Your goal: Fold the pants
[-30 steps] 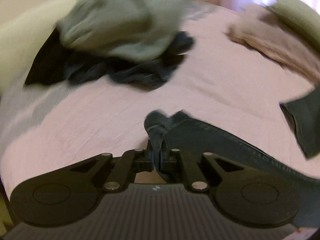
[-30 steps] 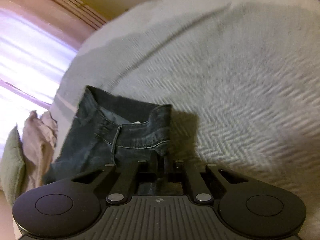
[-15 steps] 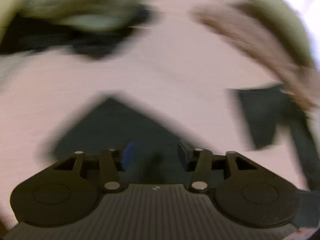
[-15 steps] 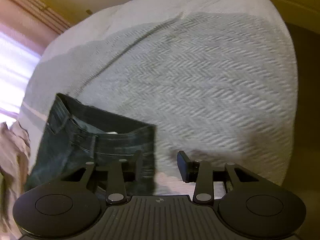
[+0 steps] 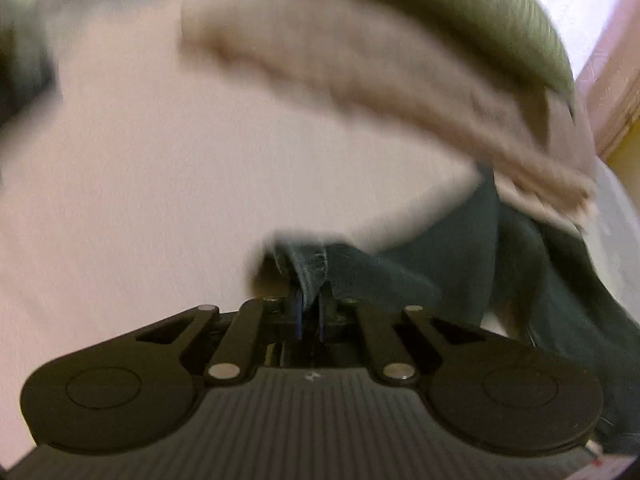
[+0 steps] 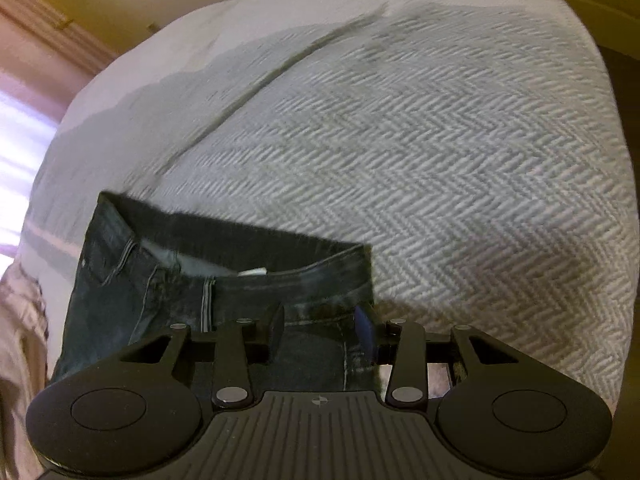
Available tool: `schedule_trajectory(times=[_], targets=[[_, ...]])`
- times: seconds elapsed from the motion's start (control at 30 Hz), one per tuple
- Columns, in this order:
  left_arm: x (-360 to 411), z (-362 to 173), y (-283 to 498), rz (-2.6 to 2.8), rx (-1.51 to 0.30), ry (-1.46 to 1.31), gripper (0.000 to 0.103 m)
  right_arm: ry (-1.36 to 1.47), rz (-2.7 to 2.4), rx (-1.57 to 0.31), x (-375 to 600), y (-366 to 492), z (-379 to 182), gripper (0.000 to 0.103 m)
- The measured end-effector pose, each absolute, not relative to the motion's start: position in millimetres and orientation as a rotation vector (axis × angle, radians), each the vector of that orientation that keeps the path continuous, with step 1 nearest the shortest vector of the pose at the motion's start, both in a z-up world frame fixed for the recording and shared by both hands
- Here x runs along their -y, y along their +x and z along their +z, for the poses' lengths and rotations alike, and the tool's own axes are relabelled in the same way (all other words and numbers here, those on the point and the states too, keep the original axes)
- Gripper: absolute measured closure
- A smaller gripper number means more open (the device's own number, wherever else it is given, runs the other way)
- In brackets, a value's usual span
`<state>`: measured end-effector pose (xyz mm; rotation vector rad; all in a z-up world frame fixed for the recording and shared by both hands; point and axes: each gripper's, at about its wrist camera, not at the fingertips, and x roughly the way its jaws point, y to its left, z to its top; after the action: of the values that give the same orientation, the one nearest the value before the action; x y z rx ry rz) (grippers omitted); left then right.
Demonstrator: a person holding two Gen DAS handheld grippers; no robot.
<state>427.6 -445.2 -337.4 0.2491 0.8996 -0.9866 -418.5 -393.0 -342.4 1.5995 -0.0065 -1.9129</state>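
- In the left wrist view the whole far scene smears with motion; the beige cloth (image 5: 360,64) and the olive cushion (image 5: 480,12) have no sharp outline, and it cannot be told whether they touch
- A dark smudge at that view's left edge (image 5: 20,68) is cut off and too blurred to name
- The jeans (image 5: 460,256) run behind the left tongs (image 5: 310,312) and off the lower right edge, so their full lay is hidden
- In the right wrist view the right tongs (image 6: 322,330) cover the lower part of the jeans (image 6: 168,292)
- The small white tag (image 6: 253,272) inside the waistband is too small to read
- The blanket (image 6: 420,152) blurs toward the upper left
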Motion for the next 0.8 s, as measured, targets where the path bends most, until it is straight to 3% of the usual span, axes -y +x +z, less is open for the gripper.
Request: schedule_trajectory(times=[0.1, 0.2, 0.47, 0.57, 0.73, 0.8], targets=[[463.8, -279.7, 492.9, -0.908, -0.75, 0.262, 0.099, 1.582, -1.929, 0.001, 398.4, -413.4, -340.6, 0.066], [499.3, -259.2, 535.2, -0.88, -0.595, 0.451, 0.097, 1.581, -1.917, -0.021, 405.3, -403.5, -345.1, 0.066], [552.9, -359.9, 544.9, -0.698, -0.566, 0.874, 0.087, 1.576, -1.896, -0.139, 420.1, -382.7, -357.8, 0.066], [536.1, -359.2, 563.7, -0.649, -0.61, 0.764, 0.069, 1.535, -1.905, -0.184, 420.7, -386.0, -350.2, 0.066], [495.5, -322.0, 588.0, -0.758, -0.768, 0.302, 0.075, 1.53, -1.945, -0.177, 418.9, -390.9, -349.7, 0.066], [505.8, -323.9, 572.2, -0.907, -0.807, 0.286, 0.075, 1.534, -1.94, -0.173, 422.2, -387.8, -355.8, 0.066]])
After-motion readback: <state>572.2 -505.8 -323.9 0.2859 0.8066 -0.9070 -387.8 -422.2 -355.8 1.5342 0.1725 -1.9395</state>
